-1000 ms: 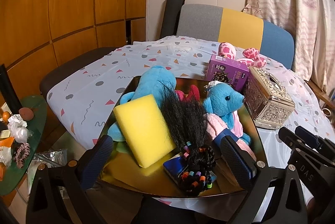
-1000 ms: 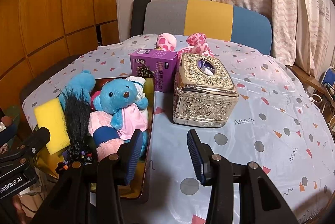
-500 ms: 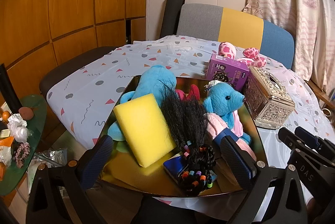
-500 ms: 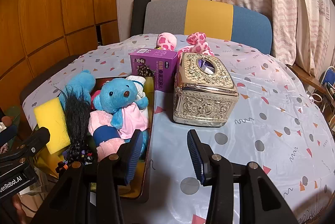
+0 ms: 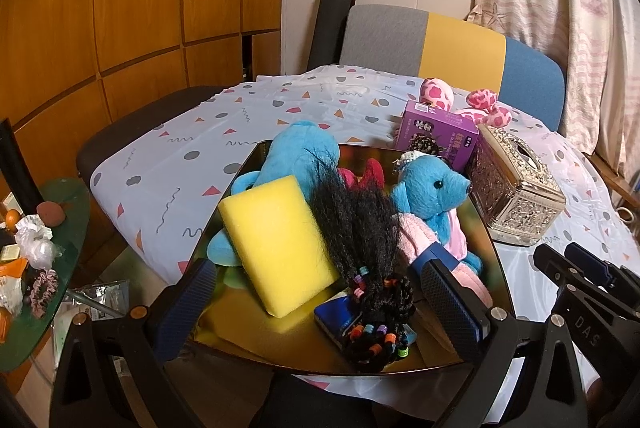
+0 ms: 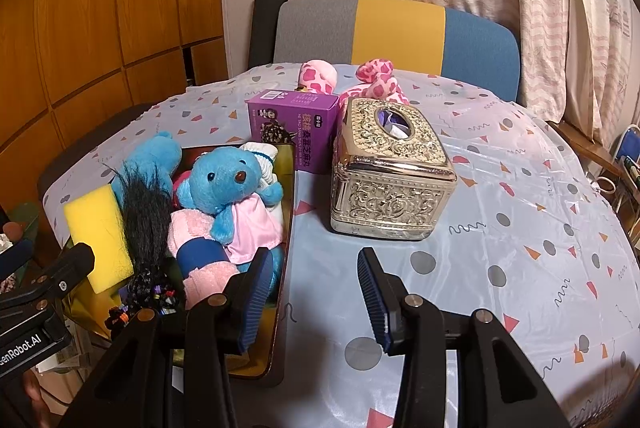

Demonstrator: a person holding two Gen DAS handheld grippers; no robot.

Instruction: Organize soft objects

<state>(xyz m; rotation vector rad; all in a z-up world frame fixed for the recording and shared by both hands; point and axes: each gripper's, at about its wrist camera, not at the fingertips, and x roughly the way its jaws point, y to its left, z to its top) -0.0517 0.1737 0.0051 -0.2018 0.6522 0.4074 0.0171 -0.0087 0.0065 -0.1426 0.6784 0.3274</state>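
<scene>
A gold mirrored tray (image 5: 248,334) (image 6: 285,228) on the table's near left holds a yellow sponge (image 5: 276,244) (image 6: 98,228), a black wig with coloured beads (image 5: 360,248) (image 6: 142,220), a blue teddy in a pink dress (image 5: 430,192) (image 6: 232,188), another blue plush (image 5: 300,152) (image 6: 148,160) and a pink sock (image 5: 420,236). A pink spotted plush (image 5: 438,94) (image 6: 376,84) lies on the table behind the boxes. My left gripper (image 5: 320,302) is open at the tray's near edge. My right gripper (image 6: 314,294) is open over the cloth beside the tray.
A purple carton (image 6: 292,128) (image 5: 438,138) and an ornate silver tissue box (image 6: 390,168) (image 5: 516,188) stand right of the tray. A grey, yellow and blue chair (image 6: 396,32) is behind the table. A green glass side table (image 5: 48,268) with clutter is at left.
</scene>
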